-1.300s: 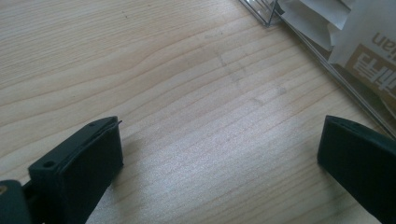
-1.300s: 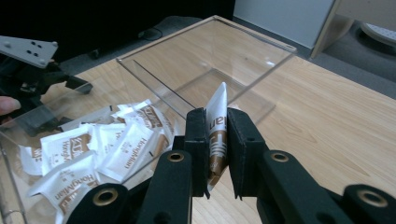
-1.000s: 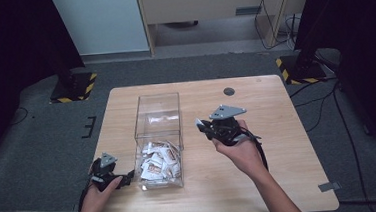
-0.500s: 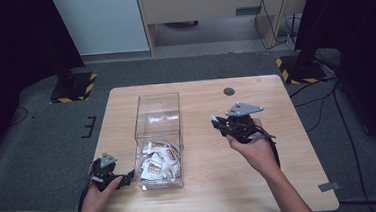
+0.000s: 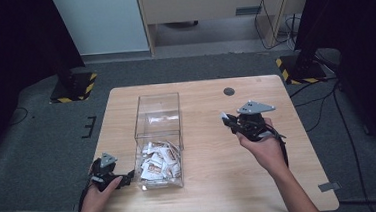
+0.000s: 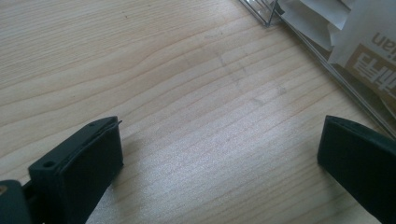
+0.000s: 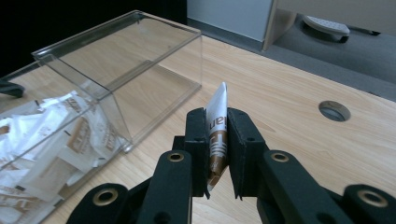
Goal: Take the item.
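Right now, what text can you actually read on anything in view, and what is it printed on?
"an": partial white letters on the brown band of the sachet clamped in the right hand-held gripper; the rest is hidden by the jaws.
"ian": partial brown letters, plus a white character I cannot read, on a sachet in the clear box.
Print on the other sachets: too small to read.

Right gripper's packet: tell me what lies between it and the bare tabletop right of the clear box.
Nothing visible. The right gripper holds the packet above the bare table, right of the clear box.
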Motion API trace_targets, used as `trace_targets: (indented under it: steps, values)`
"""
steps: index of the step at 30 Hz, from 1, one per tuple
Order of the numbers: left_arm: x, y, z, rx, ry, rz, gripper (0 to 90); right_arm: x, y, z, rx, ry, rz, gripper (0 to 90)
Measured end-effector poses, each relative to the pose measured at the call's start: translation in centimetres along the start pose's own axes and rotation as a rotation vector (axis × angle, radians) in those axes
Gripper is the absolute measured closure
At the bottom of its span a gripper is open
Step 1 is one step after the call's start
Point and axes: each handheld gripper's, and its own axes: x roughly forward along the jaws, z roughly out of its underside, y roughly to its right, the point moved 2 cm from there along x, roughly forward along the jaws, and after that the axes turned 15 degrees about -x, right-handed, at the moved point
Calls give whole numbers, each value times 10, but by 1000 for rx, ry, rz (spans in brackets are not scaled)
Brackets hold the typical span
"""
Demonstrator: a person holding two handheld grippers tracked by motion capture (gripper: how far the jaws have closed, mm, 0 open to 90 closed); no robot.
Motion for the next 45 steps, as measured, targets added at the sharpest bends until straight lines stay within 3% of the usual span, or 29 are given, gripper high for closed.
trace_targets:
  steps: [18,30,37,45]
  values:
    - [0,0,0,0,0,0,0,1,23,37,60,-45,63,789]
    - [0,0,0,0,0,0,0,19,27,60,67,-118,82,784]
    - [0,0,0,0,0,0,0,29,35,70,71,-136,104,784]
    - [0,0,0,0,0,0,0,36,47,80,109,-149,127,781]
